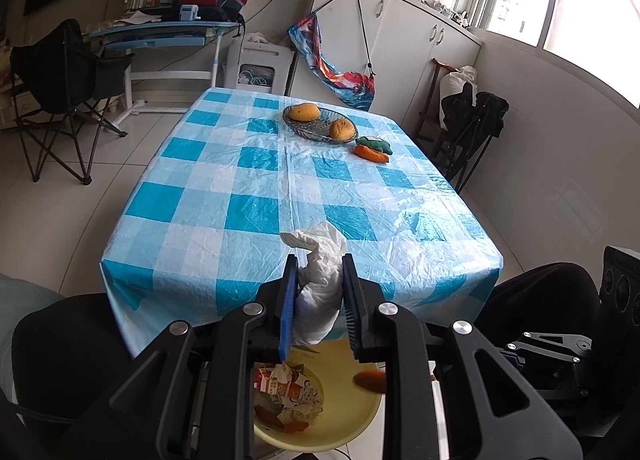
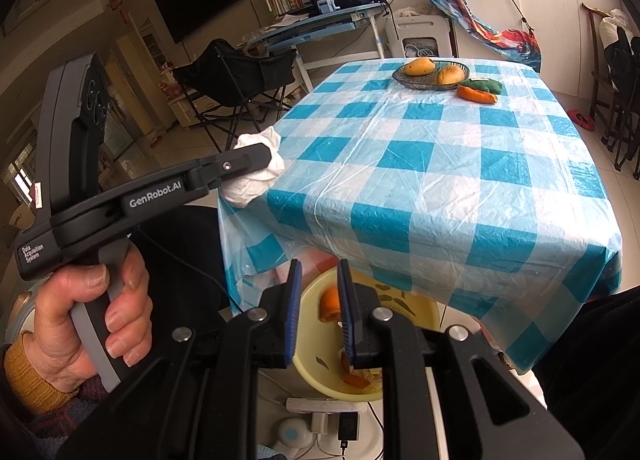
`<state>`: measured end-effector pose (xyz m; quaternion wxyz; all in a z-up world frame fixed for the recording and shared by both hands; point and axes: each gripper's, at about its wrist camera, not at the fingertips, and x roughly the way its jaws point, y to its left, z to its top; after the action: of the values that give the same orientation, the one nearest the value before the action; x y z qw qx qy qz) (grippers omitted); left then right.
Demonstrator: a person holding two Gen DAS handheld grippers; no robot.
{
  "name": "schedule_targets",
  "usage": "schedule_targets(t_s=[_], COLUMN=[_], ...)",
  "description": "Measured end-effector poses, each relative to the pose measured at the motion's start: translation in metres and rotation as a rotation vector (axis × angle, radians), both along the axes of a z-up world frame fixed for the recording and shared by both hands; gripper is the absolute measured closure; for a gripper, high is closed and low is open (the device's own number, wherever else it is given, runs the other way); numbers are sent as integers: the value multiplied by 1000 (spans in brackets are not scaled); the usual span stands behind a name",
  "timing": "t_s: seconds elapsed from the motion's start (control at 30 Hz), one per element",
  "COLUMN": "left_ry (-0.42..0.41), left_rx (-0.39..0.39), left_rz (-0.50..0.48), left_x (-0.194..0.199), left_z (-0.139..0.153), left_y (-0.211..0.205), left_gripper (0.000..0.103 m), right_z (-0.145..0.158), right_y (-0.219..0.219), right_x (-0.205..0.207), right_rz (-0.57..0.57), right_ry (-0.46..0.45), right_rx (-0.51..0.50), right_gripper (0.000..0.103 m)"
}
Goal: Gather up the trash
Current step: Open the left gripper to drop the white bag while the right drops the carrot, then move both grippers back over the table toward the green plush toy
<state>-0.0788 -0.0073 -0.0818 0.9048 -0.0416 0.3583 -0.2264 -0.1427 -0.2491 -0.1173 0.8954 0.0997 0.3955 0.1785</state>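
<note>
A crumpled white tissue (image 1: 322, 280) sits between the pads of my left gripper (image 1: 320, 260), which is shut on it just off the table's near edge, above a yellow basin (image 1: 340, 364). The basin holds a red-and-white carton (image 1: 276, 382), paper scraps and orange peels. In the right wrist view a hand (image 2: 100, 312) holds the left gripper (image 2: 264, 157) with the tissue (image 2: 256, 175) at its tip. My right gripper (image 2: 319, 263) hangs over the basin (image 2: 416, 312), its jaws a narrow gap apart and clamping nothing. A blurred orange peel (image 2: 330, 304) is just beyond them over the basin.
The table (image 1: 256, 179) has a blue-and-white checked plastic cover. At its far end stand a glass dish with two mangoes (image 1: 320, 125) and a plush carrot (image 1: 372, 151). A folding chair (image 1: 60, 71) stands left; a power strip (image 2: 324, 406) lies on the floor by the basin.
</note>
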Motion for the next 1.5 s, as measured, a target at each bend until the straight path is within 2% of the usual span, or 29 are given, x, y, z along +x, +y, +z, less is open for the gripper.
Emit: schedule_targets(t_s=[0.1,0.63,1.5], left_ry=[2,3,0], left_rx=[-4,-12,21], left_rz=[6,34,64], left_x=[2,2,8], left_z=[0,2,4], left_y=[4,9,13], left_gripper=[78,58,53], right_z=[0,0,0], right_y=[0,0,-7], right_x=[0,1,5], right_rz=[-5,-22,-46], right_ry=[1,-4,-15], right_rx=[2,4,19], right_gripper=[79,70,69])
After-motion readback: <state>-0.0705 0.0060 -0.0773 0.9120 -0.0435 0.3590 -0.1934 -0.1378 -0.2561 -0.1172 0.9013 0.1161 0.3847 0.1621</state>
